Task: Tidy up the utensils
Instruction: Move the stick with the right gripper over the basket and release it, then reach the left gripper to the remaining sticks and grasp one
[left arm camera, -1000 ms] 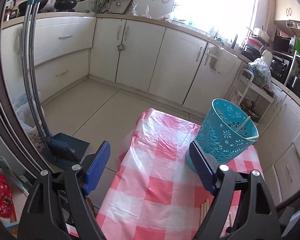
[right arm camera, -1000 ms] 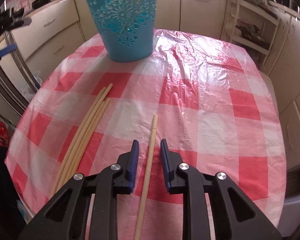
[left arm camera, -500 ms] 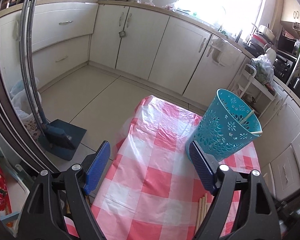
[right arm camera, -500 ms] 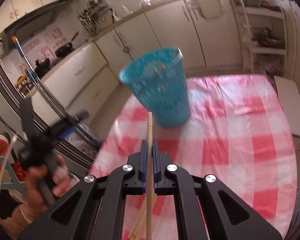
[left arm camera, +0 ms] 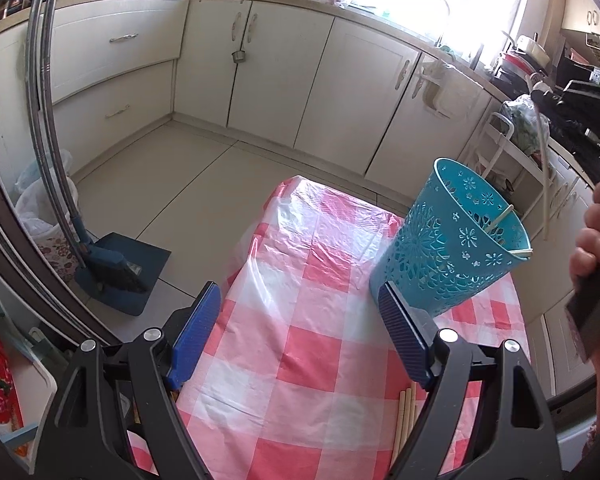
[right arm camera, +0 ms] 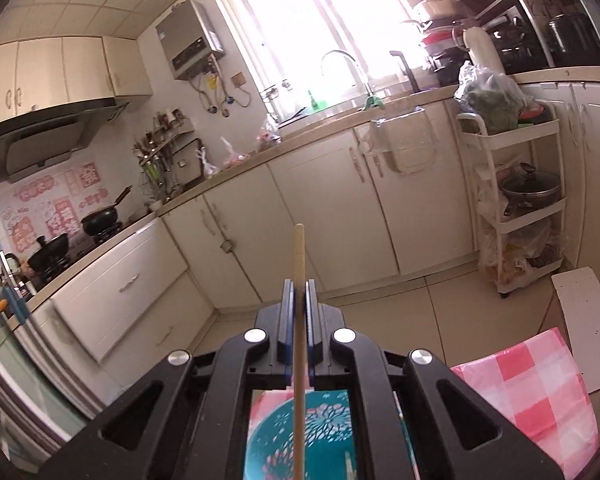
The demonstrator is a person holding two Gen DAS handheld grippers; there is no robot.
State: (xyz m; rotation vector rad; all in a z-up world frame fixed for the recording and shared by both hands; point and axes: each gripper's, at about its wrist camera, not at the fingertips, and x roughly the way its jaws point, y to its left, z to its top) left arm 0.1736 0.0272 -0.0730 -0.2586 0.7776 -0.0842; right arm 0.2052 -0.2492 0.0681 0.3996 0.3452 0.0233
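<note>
A teal perforated basket [left arm camera: 452, 240] stands on the red-checked tablecloth [left arm camera: 300, 344] with a couple of chopsticks leaning inside. My right gripper [right arm camera: 299, 292] is shut on a wooden chopstick [right arm camera: 298, 320], held upright; its lower end hangs over the basket's mouth [right arm camera: 324, 440], seen straight below. In the left wrist view the held chopstick [left arm camera: 545, 184] hangs above the basket's far rim. My left gripper [left arm camera: 300, 320] is open and empty, above the table's near left part. Ends of several chopsticks [left arm camera: 406, 420] lie on the cloth under its right finger.
A broom and dustpan [left arm camera: 112, 268] stand on the floor left of the table. A white trolley [right arm camera: 516, 200] with pots stands at the right. Cabinets and counters line the far walls. A white board [right arm camera: 584, 320] lies beyond the table's edge.
My right gripper closed on the chopstick, lifted it off the cloth, and now holds it upright above the basket. The left gripper stayed open and barely moved.
</note>
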